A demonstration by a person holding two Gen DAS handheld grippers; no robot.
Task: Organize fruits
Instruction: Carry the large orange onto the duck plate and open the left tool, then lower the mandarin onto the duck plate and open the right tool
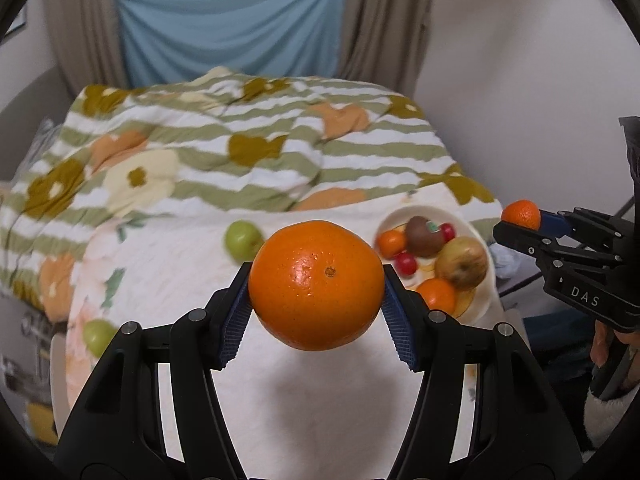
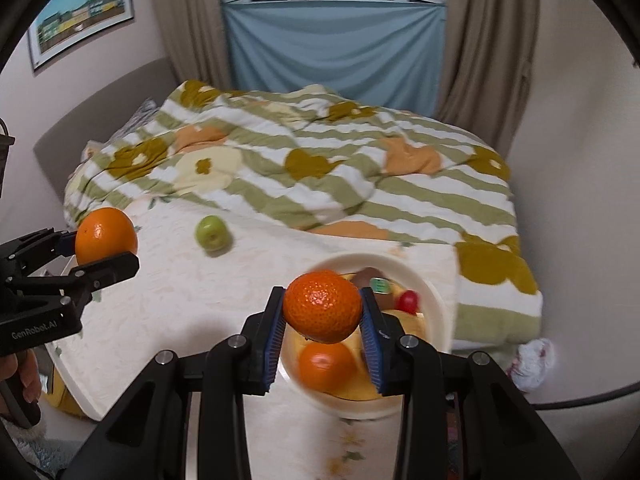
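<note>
Your left gripper (image 1: pixel 316 292) is pinching a big orange (image 1: pixel 316 284) between its blue pads (image 1: pixel 236 320), one pad on each side, and the orange is up in the air above the bed (image 1: pixel 280 380). Your right gripper (image 2: pixel 322 312) is pinching a small orange (image 2: pixel 322 306) the same way, and it hangs just over the white bowl (image 2: pixel 434 300). The bowl sits on the bed near its right side. In the bowl you can see another orange (image 1: pixel 437 294), a smaller orange (image 1: pixel 391 242) at the back, a yellow-brown apple (image 1: pixel 462 262), a dark brown fruit with a green sticker (image 1: pixel 424 236) and two little red fruits (image 1: pixel 406 263). They are packed close and touch each other. A green apple (image 1: pixel 242 239) lies on the pale sheet, well apart from the bowl, to its left. A second green apple (image 1: pixel 98 336) lies near the left edge of the bed, closer to you. Behind them a blanket (image 1: pixel 240 140) with green stripes and flowers is bunched up across the back of the bed. From the left camera you see the right gripper far off to the right with its small orange. From the right camera you see the left gripper at the left edge holding the big orange, and a bit of your hand (image 2: pixel 24 372) below it.
</note>
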